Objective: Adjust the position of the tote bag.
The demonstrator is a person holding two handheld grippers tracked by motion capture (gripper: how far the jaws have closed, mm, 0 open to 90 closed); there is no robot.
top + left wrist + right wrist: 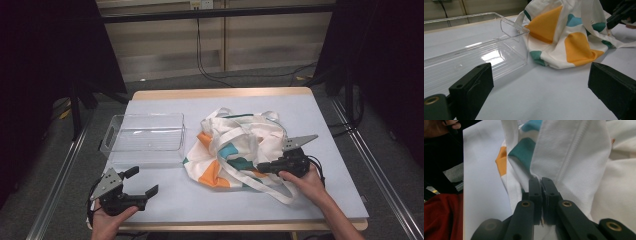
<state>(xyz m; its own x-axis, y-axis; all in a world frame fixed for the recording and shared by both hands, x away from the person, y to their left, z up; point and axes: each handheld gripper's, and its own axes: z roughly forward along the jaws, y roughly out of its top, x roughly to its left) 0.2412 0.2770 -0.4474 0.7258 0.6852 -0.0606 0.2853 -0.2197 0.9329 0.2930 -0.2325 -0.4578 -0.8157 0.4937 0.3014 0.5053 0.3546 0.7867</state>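
Observation:
A white tote bag point(235, 145) with orange and teal patches lies crumpled on the pale table, right of centre. My right gripper point(261, 168) rests on its near side, shut on a fold of the bag's white fabric point(574, 157); in the right gripper view its jaws point(541, 181) are pressed together with cloth rising from them. My left gripper point(142, 181) is held at the table's front left, open and with nothing between its jaws. From the left gripper view point(541, 90) it faces the bag point(574, 45), well short of it, and the right gripper point(621, 12) shows at the top right.
A clear plastic bin point(145, 116) with handles stands left of the bag, and its corner point(514, 27) almost touches the cloth. The bag's long strap point(270, 192) loops toward the front edge. Bare table point(200, 200) lies between the two hands.

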